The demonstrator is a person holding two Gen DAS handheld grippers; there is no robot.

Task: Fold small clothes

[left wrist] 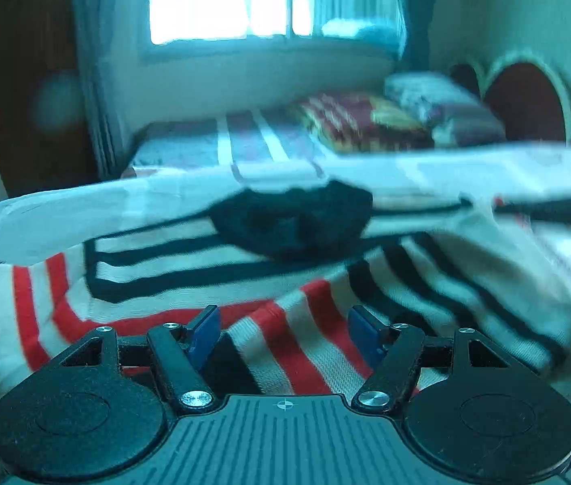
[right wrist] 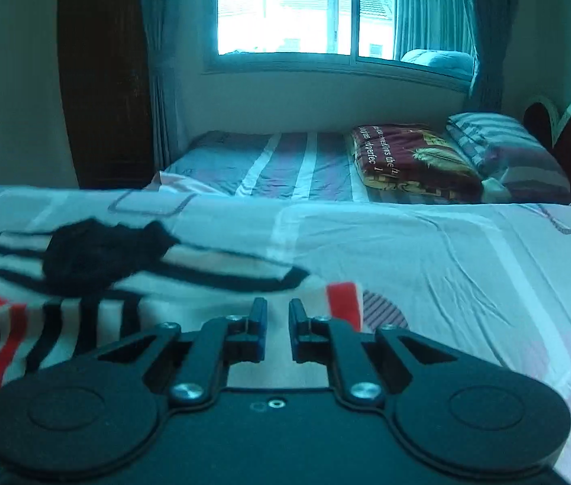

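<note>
two grippers hovered over a striped shirt (left wrist: 212, 266) on the bed (right wrist: 427, 266), left gripper (left wrist: 284, 333) fingers spread wide, right gripper (right wrist: 277, 329) fingers narrowly parted, pinching nothing

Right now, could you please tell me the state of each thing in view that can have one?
Left gripper: open, holding nothing, over the garment.
Right gripper: slightly open, a narrow gap showing, holding nothing.
White knitted garment with red and black stripes: rumpled on the bed, not yet folded flat.
Grey curtains: drawn aside.
Maroon printed blanket: folded.

Home bedroom: 2 beds (right wrist: 285, 161), pillow (right wrist: 504, 149), folded blanket (right wrist: 411, 157), curtained window (right wrist: 305, 8).
</note>
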